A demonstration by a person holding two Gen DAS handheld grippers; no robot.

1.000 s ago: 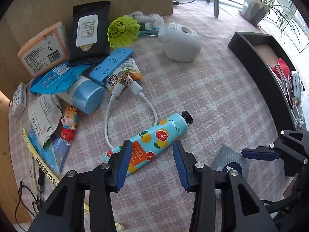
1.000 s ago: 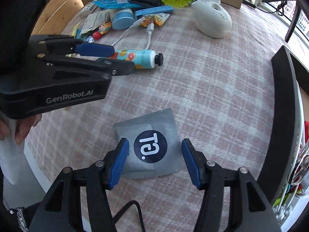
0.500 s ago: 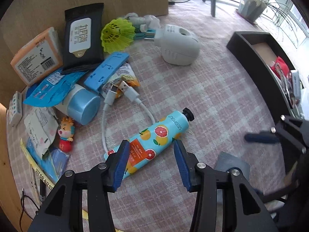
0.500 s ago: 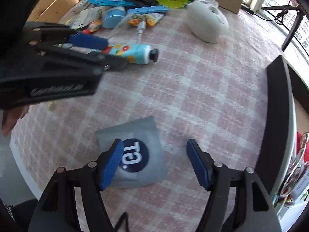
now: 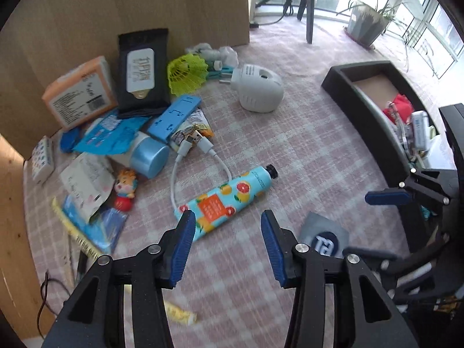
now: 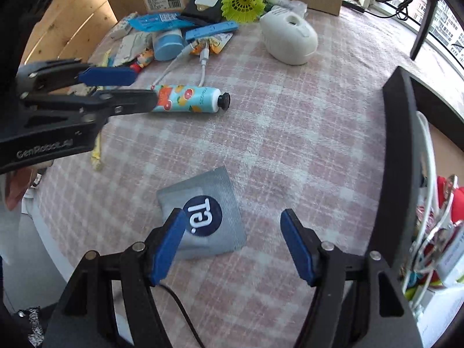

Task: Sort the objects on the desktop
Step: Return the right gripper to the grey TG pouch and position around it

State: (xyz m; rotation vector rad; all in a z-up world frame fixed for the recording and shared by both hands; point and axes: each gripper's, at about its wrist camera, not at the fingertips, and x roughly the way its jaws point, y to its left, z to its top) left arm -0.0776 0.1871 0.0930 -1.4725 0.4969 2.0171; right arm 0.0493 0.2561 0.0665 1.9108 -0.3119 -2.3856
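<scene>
Change since earlier: both grippers sit higher above the table; right gripper (image 6: pixel 232 243) has spread its jaws wider and slid right, so the gray packet (image 6: pixel 203 217) now lies by its left finger, not centred between the two.
Left gripper (image 5: pixel 226 246): jaws partly open, nothing held; points down at the tablecloth (image 5: pixel 290 145), its left fingertip over the tail end of the hand cream tube (image 5: pixel 229 197), not gripping it.
Right gripper: jaws wide apart, empty (packet lies flat on the cloth, no pad pressing it).
Gray packet: flat on the table, dark round logo up, near the table's front edge; also seen in the left view (image 5: pixel 324 235) beside the left gripper's right finger.
Hand cream tube: blue with fruit print, lying on its side mid-table, black cap pointing toward the black tray (image 5: pixel 362 107); also in the right view (image 6: pixel 188 101).
White cable (image 5: pixel 179 174): loops from the tube's tail up to the pile, plugs lying on a snack packet.
Pile, far left: orange tissue pack (image 5: pixel 81 92), black wipes pack (image 5: pixel 142 72), yellow shuttlecock (image 5: pixel 188 75), blue strip (image 5: pixel 174 116), blue-capped jar (image 5: pixel 148 156), small toy figure (image 5: pixel 124 188).
White device (image 5: pixel 258 92): alone, right of the pile.
Black tray: right edge of table, holds red and white items (too blurred to name).
</scene>
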